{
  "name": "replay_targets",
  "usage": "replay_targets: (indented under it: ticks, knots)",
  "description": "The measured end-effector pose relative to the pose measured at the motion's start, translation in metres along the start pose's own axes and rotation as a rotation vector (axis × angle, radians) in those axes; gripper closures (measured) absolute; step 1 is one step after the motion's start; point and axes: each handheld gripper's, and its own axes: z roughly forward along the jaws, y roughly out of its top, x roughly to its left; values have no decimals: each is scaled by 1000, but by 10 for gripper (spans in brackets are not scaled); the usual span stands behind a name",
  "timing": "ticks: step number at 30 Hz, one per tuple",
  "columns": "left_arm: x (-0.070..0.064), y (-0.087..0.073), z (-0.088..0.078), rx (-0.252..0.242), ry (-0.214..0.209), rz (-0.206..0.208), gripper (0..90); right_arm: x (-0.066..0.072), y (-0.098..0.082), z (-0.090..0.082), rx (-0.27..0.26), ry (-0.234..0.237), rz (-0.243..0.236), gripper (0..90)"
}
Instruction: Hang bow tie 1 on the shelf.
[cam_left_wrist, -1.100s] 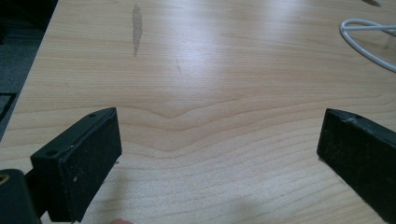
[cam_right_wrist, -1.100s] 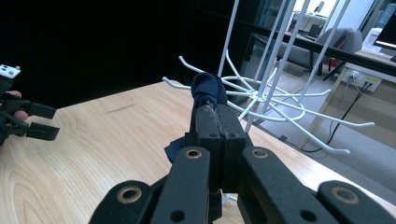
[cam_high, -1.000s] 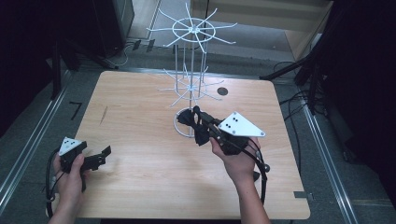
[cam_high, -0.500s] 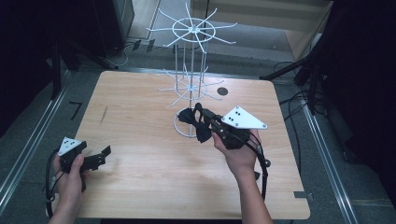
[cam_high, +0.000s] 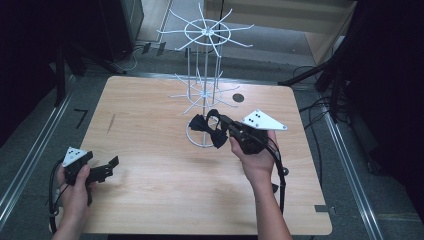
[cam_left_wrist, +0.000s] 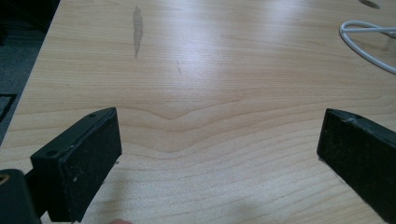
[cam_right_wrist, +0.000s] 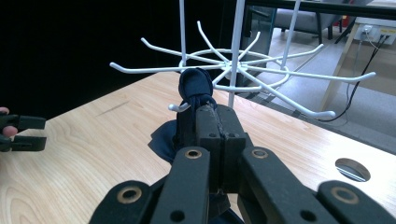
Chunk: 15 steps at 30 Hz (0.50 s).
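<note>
Dark navy bow tie (cam_high: 209, 128) is pinched tight in my right gripper (cam_high: 226, 125), held up at a lower hook of the white wire rack (cam_high: 206, 90), while my left gripper (cam_high: 111, 165) sits wide apart over the wooden table (cam_high: 150, 200), and the tie's loop (cam_right_wrist: 195, 84) looks hooked, hard to tell.

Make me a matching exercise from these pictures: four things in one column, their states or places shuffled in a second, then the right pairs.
Things:
1. left gripper
2. right gripper
3. white wire rack
4. round hole

States or places:
A. stands on the table, hooked arms spreading from a centre pole
B. jaws wide apart, nothing between them, low over bare wood
C. cut into the tabletop beyond the rack
D. jaws closed on a dark bow tie, by the rack's lower arms

Pairs: 1-B, 2-D, 3-A, 4-C
</note>
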Motion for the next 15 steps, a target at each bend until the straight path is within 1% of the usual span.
replay_targets:
  ticks: [7, 15]
  knots:
    - [0, 0, 0, -1, 1, 2, 1, -1, -2, 11, 8, -26, 15, 900]
    - [0, 0, -1, -9, 0, 0, 1, -1, -5, 24, 21, -72, 32, 900]
